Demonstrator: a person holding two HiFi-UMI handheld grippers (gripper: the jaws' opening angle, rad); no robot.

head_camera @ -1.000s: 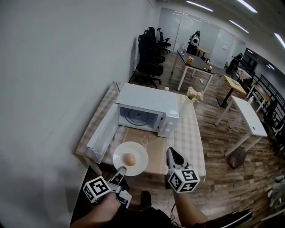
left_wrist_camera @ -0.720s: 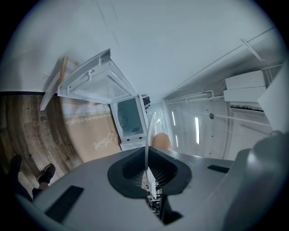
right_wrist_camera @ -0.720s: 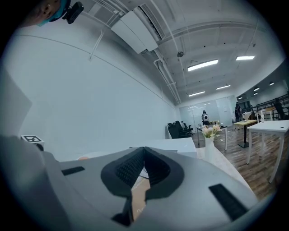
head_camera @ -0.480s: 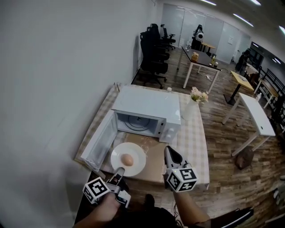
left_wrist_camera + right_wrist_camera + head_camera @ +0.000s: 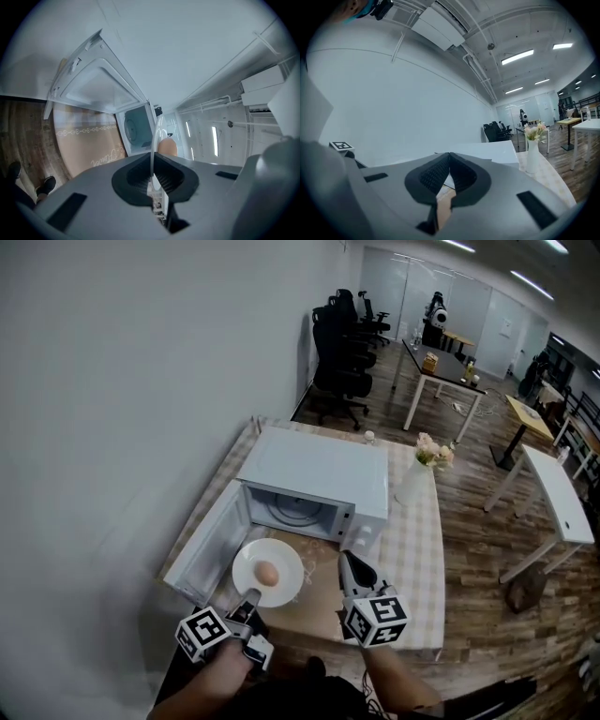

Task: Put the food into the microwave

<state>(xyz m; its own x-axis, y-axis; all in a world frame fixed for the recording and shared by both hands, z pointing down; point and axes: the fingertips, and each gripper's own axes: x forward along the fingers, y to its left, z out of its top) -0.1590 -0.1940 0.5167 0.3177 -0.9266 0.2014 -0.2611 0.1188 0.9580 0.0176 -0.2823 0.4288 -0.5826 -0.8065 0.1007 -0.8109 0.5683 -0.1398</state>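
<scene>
Because the left gripper view catches the white plate (image 5: 153,136) edge-on, it reads only as a thin line, with the brown egg (image 5: 167,147) half hidden behind the jaws. From the head view the egg is smooth, oval and tan, and sits mid-plate. The left gripper (image 5: 249,599) is clamped on the plate's near rim, holding it just in front of the open microwave (image 5: 314,474). The right gripper (image 5: 348,562), jaws pressed together, grips nothing.

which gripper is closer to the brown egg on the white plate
Left. The left gripper grips the round white plate holding the brown egg; the right gripper is apart, off to the right.
</scene>
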